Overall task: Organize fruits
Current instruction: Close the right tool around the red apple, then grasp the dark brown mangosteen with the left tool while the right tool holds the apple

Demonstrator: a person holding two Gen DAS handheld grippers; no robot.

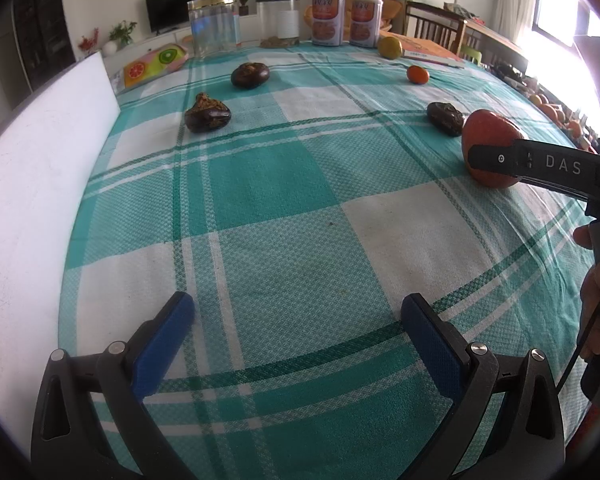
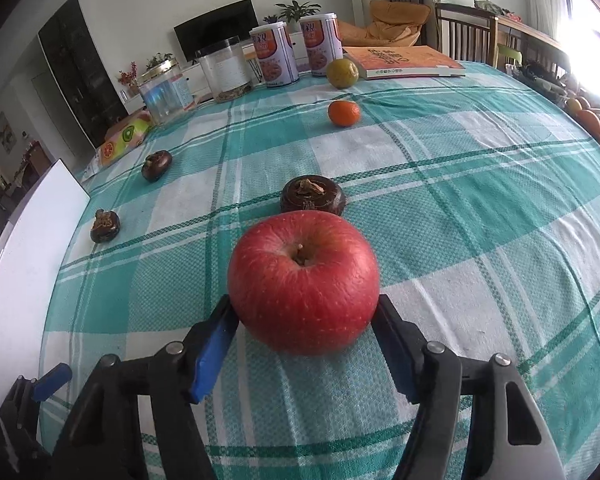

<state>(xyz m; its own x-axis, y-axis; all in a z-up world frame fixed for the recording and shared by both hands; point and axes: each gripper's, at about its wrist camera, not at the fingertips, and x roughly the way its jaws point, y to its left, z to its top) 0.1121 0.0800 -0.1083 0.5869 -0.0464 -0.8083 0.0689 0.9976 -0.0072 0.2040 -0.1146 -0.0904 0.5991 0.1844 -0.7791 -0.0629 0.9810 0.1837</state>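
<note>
A red apple (image 2: pixel 303 280) sits between the blue pads of my right gripper (image 2: pixel 304 312), which is shut on it low over the checked tablecloth; it also shows at the right of the left wrist view (image 1: pixel 490 148). Three dark mangosteens lie on the cloth: one just behind the apple (image 2: pixel 313 196), two to the left (image 2: pixel 156 165) (image 2: pixel 105 226). A small orange (image 2: pixel 343 113) and a yellow-green citrus (image 2: pixel 342 73) lie farther back. My left gripper (image 1: pixel 296 320) is open and empty over the cloth.
Two printed cans (image 2: pixel 274 56), two clear jars (image 2: pixel 225 70), an orange book (image 2: pixel 400 62) and a fruit-print packet (image 2: pixel 124 140) stand at the table's far edge. A white board (image 1: pixel 40 160) lines the left side. More oranges (image 2: pixel 588 118) sit beyond the right edge.
</note>
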